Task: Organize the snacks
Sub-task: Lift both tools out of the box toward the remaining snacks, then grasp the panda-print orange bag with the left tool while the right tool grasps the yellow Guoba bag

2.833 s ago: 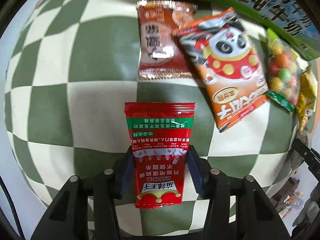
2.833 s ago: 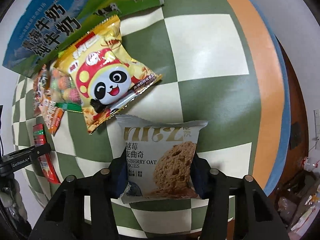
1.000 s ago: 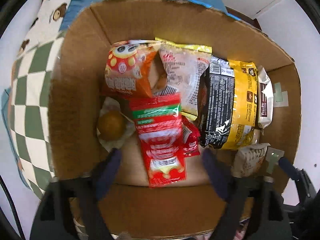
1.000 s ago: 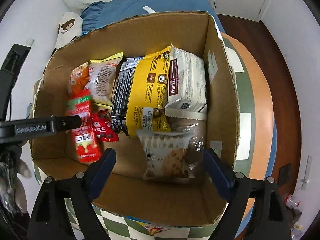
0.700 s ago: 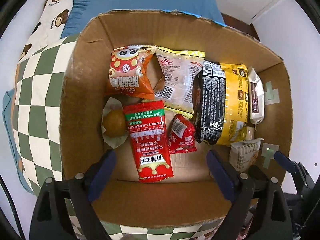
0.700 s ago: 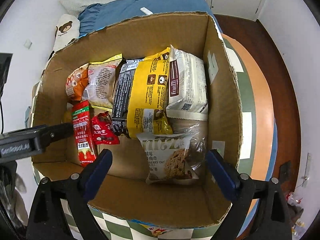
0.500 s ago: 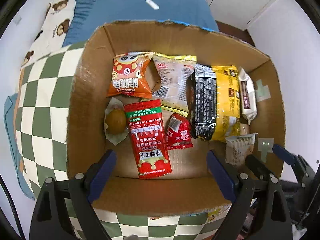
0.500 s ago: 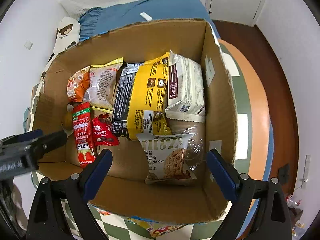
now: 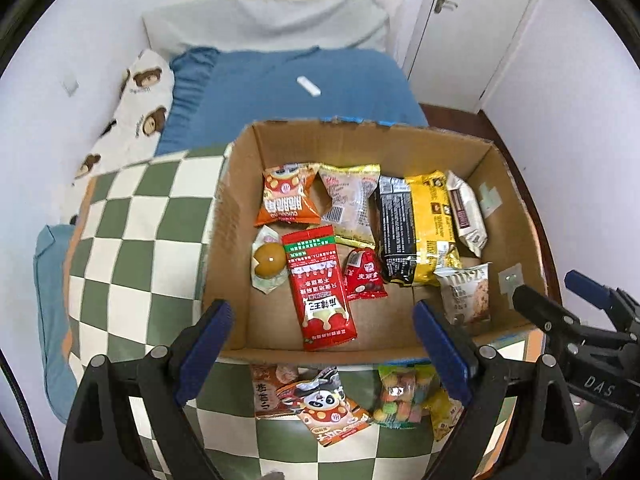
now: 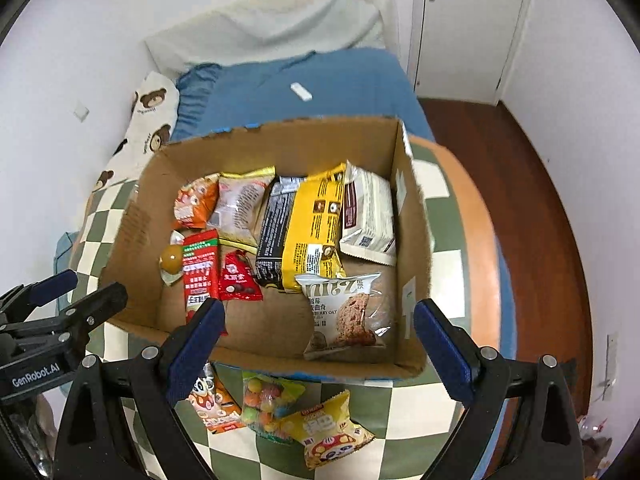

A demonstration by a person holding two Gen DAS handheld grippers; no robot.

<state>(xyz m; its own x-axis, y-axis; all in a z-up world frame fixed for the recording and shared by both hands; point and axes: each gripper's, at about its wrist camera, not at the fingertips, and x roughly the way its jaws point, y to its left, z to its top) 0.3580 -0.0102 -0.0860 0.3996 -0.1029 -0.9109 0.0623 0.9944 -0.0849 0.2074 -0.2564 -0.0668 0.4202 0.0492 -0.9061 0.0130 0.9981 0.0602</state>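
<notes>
Your open brown cardboard box [image 9: 236, 216] sits on the green-and-white checked cloth [image 9: 132, 248]. On its floor, toward 7 o'clock, lies the long red sachet [image 9: 318, 284], long axis running 12 to 6, green band at the 12 end. At its 9 o'clock is a wrapped brown egg-like snack [image 9: 269, 258]; at 3 o'clock a small red packet [image 9: 365, 274]. The grey oat-cookie pack [image 10: 344, 316] lies flat at the box's 5 o'clock corner, label end toward 12. Behind, left to right: orange panda bag [image 9: 286, 200], clear bun pack [image 9: 352, 204], black-and-yellow bag [image 9: 416, 228], white-and-maroon pack [image 9: 466, 212].

Your left gripper [image 9: 320, 344] hangs released above the near wall, nothing between the blue pads. Your right gripper [image 10: 318, 340] is likewise spread and empty; its jaws have just been opening.

Outside, at 6 o'clock, loose on the cloth: orange panda pouch [image 9: 328, 408], bag of coloured candy balls [image 10: 268, 404], yellow panda pouch [image 10: 332, 436].
</notes>
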